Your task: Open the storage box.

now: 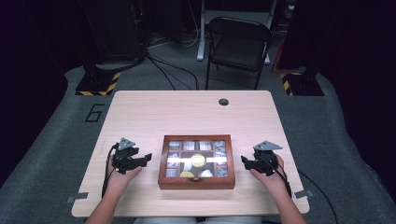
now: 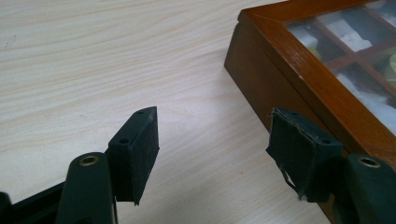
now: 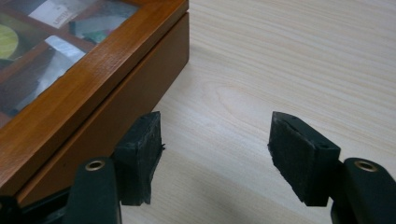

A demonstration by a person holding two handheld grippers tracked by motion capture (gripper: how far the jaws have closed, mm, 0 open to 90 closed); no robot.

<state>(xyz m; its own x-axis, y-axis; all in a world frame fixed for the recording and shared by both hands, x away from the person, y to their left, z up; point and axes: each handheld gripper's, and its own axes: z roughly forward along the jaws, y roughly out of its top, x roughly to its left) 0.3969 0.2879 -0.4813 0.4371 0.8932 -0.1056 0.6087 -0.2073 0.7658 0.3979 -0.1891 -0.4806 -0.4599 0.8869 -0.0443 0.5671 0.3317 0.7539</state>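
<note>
Pale wood-grain table (image 1: 187, 112) on grey carpet (image 1: 56, 154). Beyond it, black folding chair (image 1: 237, 44), loose cables (image 1: 173, 70), yellow-and-black striped stand bases (image 1: 95, 86), darkness all round.

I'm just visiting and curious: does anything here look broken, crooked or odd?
One thing: the rubber pad on a jaw of the left gripper has a frayed, torn-looking edge. The wooden box sits shut and square on the table, nothing spilled.

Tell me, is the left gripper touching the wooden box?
Apart. In the high view, bare table shows between the left gripper and the wooden box.
</note>
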